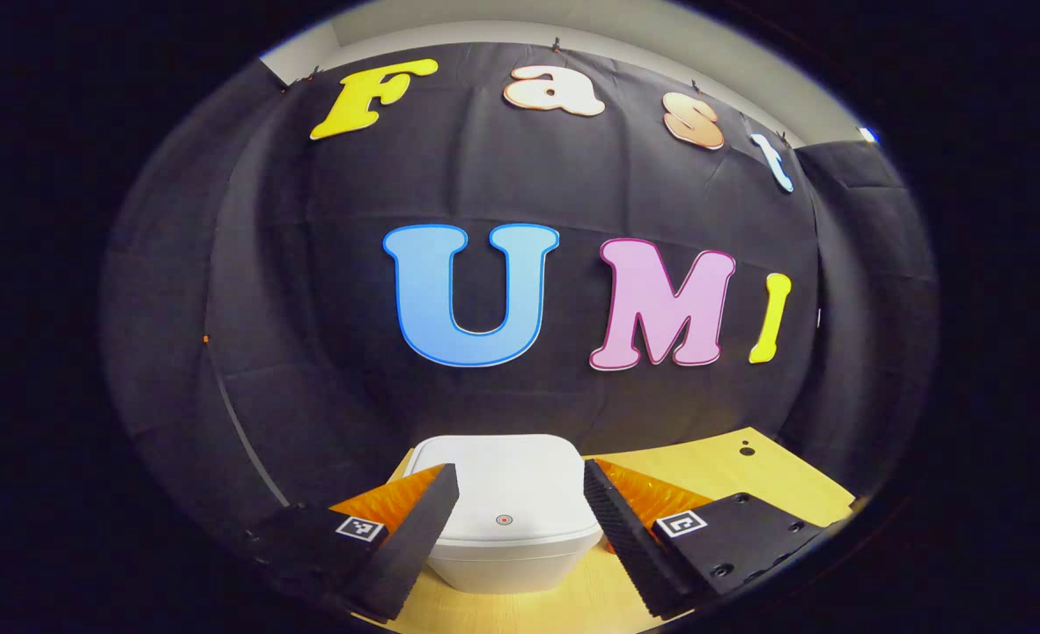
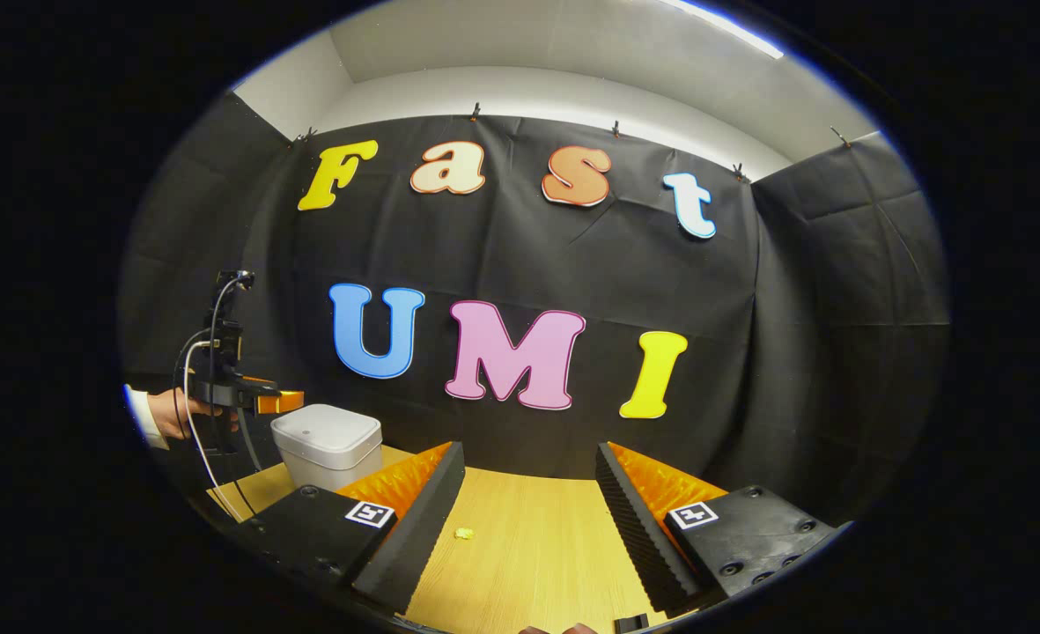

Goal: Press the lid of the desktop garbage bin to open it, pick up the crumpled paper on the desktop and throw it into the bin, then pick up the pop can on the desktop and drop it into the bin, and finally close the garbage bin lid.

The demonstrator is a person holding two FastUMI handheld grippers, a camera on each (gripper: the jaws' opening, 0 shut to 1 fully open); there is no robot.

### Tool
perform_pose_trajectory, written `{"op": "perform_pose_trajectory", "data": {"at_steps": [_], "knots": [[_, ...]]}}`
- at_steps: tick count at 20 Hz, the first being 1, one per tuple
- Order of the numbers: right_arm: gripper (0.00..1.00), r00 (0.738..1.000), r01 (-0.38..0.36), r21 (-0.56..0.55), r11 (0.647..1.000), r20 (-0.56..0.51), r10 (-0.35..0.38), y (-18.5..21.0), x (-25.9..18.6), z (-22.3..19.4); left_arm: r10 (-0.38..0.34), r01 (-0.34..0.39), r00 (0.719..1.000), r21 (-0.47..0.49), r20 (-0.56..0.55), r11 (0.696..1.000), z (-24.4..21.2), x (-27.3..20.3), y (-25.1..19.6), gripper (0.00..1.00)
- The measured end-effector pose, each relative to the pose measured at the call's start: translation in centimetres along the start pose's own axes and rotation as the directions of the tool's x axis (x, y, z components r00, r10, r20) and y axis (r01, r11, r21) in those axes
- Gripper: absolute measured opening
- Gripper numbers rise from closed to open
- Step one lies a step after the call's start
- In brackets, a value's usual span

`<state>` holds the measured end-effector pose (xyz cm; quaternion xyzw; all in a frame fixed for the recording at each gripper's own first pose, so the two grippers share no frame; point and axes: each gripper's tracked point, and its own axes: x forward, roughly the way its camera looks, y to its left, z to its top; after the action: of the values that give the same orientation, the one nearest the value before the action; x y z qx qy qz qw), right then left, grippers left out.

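At the bottom centre of the left gripper view, the left gripper (image 1: 512,519) hangs over the closed white square plastic bin (image 1: 509,493) with jaws apart — likely lined up to press its lid — while the right gripper (image 2: 528,519), jaws apart too, waits above the pale wooden surface (image 2: 528,563).

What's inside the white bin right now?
Cannot tell: the bin has its lid shut, so the inside is covered. A small round button sits on the lid, with the left gripper open above it.

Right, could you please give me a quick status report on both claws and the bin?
Left claw open, above bin. Bin lid shut. Right claw open over bare desk. Nothing blocking.
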<state>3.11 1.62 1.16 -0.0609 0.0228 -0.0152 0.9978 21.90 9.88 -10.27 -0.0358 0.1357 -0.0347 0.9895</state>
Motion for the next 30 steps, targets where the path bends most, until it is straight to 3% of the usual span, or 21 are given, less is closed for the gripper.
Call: {"op": "perform_pose_trajectory", "data": {"at_steps": [7,9,10,12,16,21,26,30], "knots": [[0.96,0.998,-0.061,0.038,0.997,-0.031,0.062,0.2,6.3,-1.9,0.024,-0.020,0.995,0.044,-0.093,0.999,-3.4,4.8,0.1,0.96],[0.96,0.996,-0.080,0.038,0.996,-0.031,0.081,0.2,8.1,-2.2,0.035,-0.029,0.992,0.051,-0.120,0.998,-4.2,5.8,0.3,0.91],[0.96,0.996,-0.084,0.036,0.996,-0.038,0.085,-0.1,8.9,-2.6,0.039,-0.033,0.990,0.048,-0.133,0.998,-4.6,6.2,0.4,0.76],[0.97,0.993,-0.099,0.050,0.994,-0.053,0.101,-0.3,10.5,-3.4,0.034,-0.027,0.984,0.041,-0.174,0.999,-5.9,6.5,0.2,0.62],[0.97,0.989,-0.126,0.074,0.989,-0.065,0.131,-0.8,13.1,-4.4,0.076,-0.063,0.969,0.061,-0.235,0.996,-8.3,6.8,0.9,0.18],[0.97,0.980,-0.170,0.087,0.982,-0.091,0.178,-1.2,15.8,-6.7,0.103,-0.060,0.978,0.227,-0.182,0.972,-8.7,6.6,0.5,0.13],[0.97,0.958,-0.215,0.145,0.966,-0.162,0.238,-1.2,18.3,-10.4,0.111,-0.089,0.968,0.108,-0.224,0.990,-9.2,6.7,1.0,0.09],[0.97,0.948,-0.231,0.150,0.961,-0.188,0.257,-1.2,19.6,-12.2,0.138,-0.105,0.977,0.190,-0.165,0.976,-8.5,6.5,0.8,0.08]]}}
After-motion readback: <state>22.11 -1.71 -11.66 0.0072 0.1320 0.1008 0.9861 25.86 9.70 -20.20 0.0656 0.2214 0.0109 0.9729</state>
